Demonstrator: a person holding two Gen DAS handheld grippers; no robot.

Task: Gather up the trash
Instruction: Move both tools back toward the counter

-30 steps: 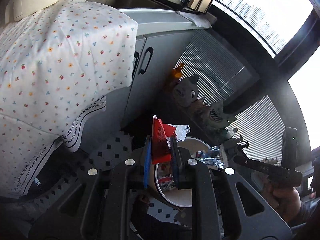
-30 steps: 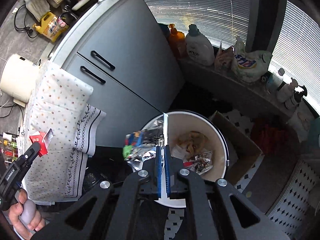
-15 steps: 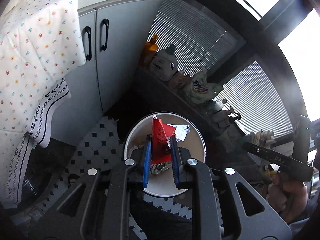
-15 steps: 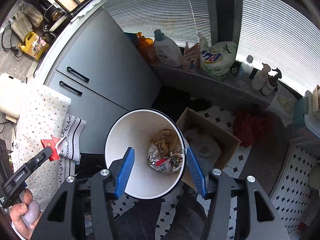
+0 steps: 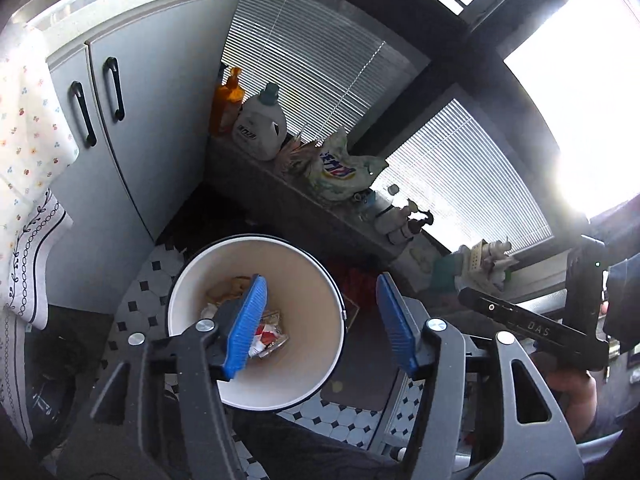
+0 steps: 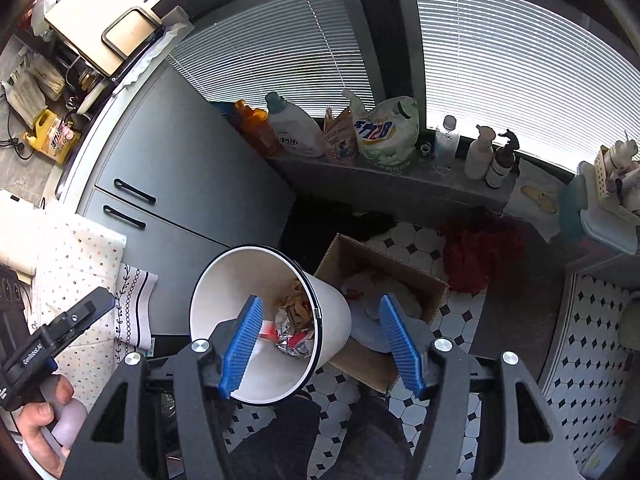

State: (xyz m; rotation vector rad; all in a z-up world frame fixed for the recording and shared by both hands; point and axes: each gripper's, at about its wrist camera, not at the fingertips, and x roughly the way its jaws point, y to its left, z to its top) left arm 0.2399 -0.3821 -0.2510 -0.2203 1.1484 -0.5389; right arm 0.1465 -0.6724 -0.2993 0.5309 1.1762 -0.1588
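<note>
1. My left gripper (image 5: 320, 320) hangs over the white bin (image 5: 320, 276), its jaws spreading, nothing between them.
2. My right gripper (image 6: 320, 340) does the same, jaws widening and bare.
3. The trash (image 6: 294, 326), foil and red scraps, lies at the bottom of the bin.
4. A cardboard box (image 6: 340, 252) touches the bin on the tiled floor (image 6: 592, 344), below the grey cupboard (image 6: 192, 184).

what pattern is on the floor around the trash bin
White tiles with small black diamonds on the floor; clearest in the right wrist view.
</note>
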